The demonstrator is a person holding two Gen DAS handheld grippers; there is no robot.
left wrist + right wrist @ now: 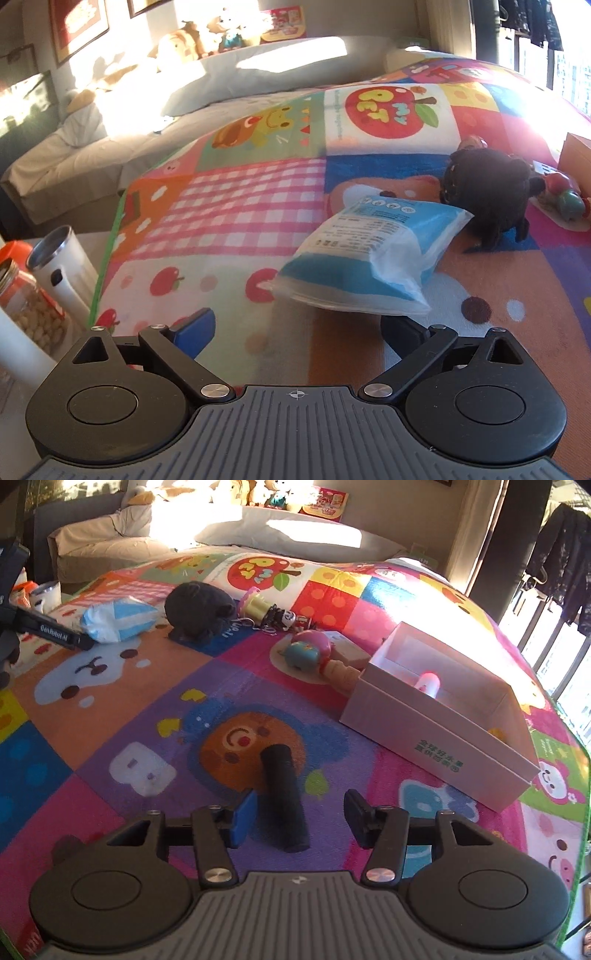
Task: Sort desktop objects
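**Black tube between the right fingers, blue bag just past the left**

Closest to the camera in the right wrist view, low in the middle of the frame, the right gripper (297, 821) has its fingers apart. A black tube (282, 799) lies on the colorful blanket (110, 709) between them. It sits nearer the blue pad on the left, and neither pad presses on it. Its long side runs from the camera up toward the middle of the frame, the same way the fingers point. So the right hand looks ready to close on it, I think.

Up and to the right sits the open pink box (436, 734), near the tube, with something small and pink inside. That seems the likely place for the tube.

In the left wrist view, the left gripper (299, 332) is spread very wide, with nothing in it. The blue bag (369, 254) lies just ahead, a little right of middle, slanting up to the right. The black plush toy (487, 188) sits behind it, farther right.

Both grippers tip down toward the blanket.
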